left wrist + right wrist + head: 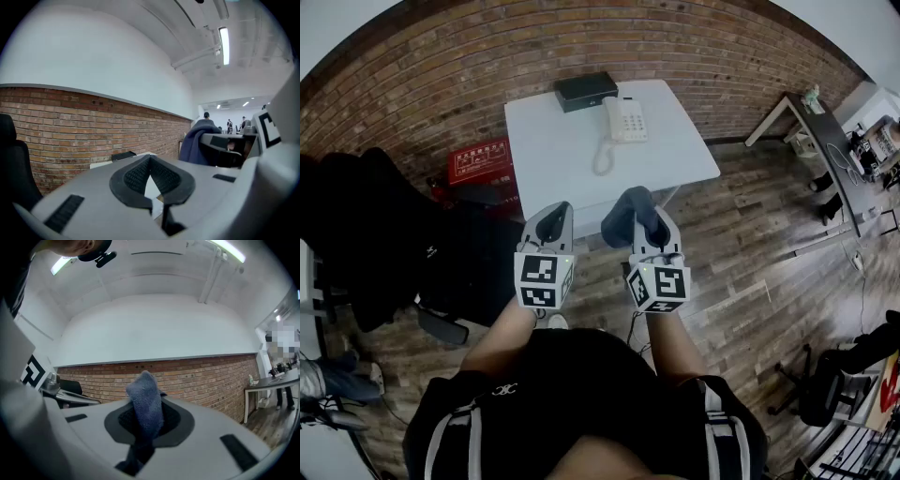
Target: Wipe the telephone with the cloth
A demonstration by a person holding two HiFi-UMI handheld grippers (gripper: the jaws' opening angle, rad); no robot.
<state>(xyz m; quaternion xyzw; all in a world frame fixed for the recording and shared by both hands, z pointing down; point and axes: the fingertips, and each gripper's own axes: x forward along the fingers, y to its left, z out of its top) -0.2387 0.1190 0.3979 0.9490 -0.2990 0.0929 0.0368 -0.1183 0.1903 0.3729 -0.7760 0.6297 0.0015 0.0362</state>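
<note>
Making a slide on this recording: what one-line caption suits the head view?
Before a white table bearing a telephone: right gripper shut on a blue cloth, left gripper shut, empty.

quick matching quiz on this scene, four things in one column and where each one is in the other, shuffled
Things
1. white corded telephone
2. flat black box
3. blue terry cloth
4. red crate

Places
A. on the floor, left of the white table in the head view
B. clamped in the right gripper
C. at the table's far edge
D. on the table just nearer than the box, cord trailing toward the person

Pairs: 1-D, 2-C, 3-B, 4-A
</note>
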